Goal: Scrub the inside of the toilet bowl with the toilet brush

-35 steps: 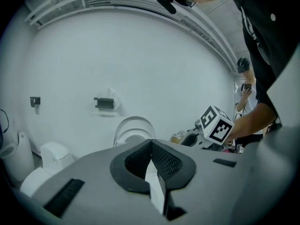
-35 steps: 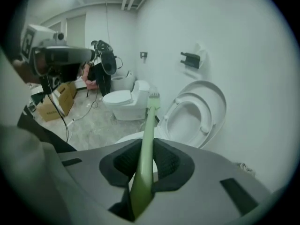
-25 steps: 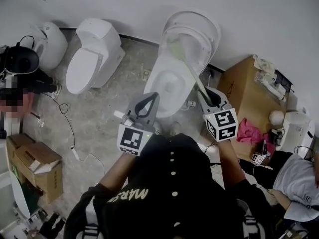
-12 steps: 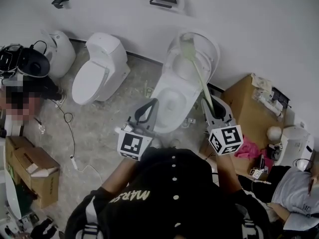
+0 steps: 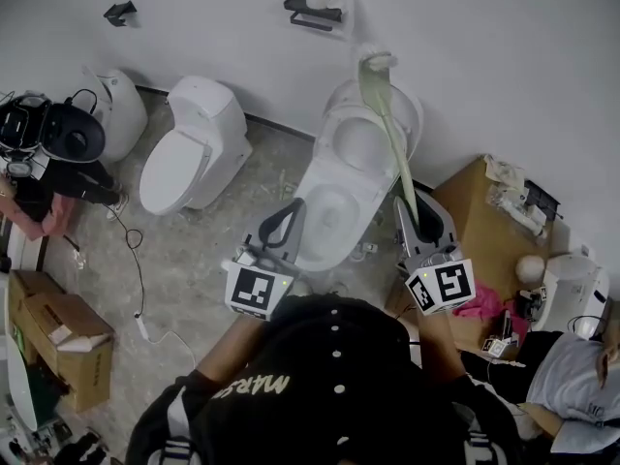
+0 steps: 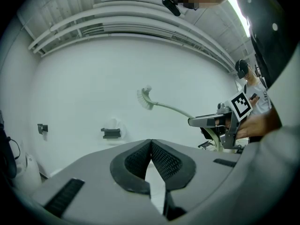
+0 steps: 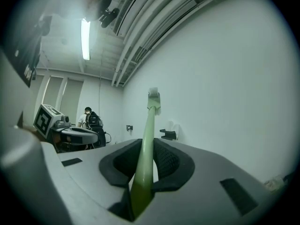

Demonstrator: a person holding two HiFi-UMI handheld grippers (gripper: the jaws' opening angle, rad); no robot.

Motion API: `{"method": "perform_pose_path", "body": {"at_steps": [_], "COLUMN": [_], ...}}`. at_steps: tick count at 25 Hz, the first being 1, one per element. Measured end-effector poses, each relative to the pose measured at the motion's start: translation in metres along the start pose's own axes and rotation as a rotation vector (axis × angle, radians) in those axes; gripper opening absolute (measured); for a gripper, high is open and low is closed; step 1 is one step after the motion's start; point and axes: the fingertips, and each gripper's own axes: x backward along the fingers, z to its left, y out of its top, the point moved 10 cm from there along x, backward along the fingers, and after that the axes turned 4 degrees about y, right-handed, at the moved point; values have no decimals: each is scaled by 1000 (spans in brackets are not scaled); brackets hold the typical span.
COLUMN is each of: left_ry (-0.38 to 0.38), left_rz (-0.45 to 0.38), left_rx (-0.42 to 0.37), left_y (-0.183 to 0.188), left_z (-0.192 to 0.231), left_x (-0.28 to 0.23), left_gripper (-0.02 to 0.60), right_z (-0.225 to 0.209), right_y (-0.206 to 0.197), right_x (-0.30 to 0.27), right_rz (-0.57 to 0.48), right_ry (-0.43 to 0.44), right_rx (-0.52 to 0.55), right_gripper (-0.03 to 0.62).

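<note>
The open toilet [image 5: 327, 229] stands in the middle of the head view, its lid [image 5: 408, 114] raised against the wall. My right gripper [image 5: 413, 207] is shut on the pale green handle of the toilet brush [image 5: 390, 134]. The brush points up and away, and its bristle head [image 5: 374, 63] is above the lid, clear of the bowl. In the right gripper view the handle [image 7: 146, 144] runs up between the shut pads of the right gripper [image 7: 145, 159]. My left gripper [image 5: 287, 217] is shut and empty beside the bowl's front left; its pads [image 6: 161, 159] meet.
A second toilet [image 5: 190, 145] with its lid down and a third white fixture [image 5: 123, 110] stand left along the wall. A cardboard box [image 5: 474, 205] sits right of the open toilet. A paper holder [image 5: 314, 5] hangs on the wall. Cable [image 5: 136, 260] and boxes [image 5: 60, 329] lie at left.
The brush has swung upward with my right gripper: its head has gone from the lid's inner face to above the lid's top. The left gripper has hardly moved.
</note>
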Motion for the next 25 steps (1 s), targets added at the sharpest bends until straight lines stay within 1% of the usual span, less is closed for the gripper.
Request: {"method": "perform_pose_path", "body": {"at_steps": [4,9,11,17,21,25], "left_ry": [-8,-14,-7,-2,-5,-1], "left_rz": [-4,8,0,-28,-37,-41], "left_rx": [7,-19,-10,6,-1,19], "left_y": [1,-2,-1,3,6,5], "left_z": [-1,2,2,2,1,1], "left_x": [-1,-1,-1,-2,-2,2], "left_gripper": [25,25,25,25,25,25], "right_z": [4,6,6,16,19,24], "right_y": [2,0,0,10,15,19], "right_x": [2,0,0,0,-1,-1], "right_rz": [-41,-25,-24,-21,-30,-32], "right_ry": [-3,-9,-8,-4,2,-2], "right_rx": [13,19,26,122,129,153], "right_gripper": [86,86,86,86,86,86]}}
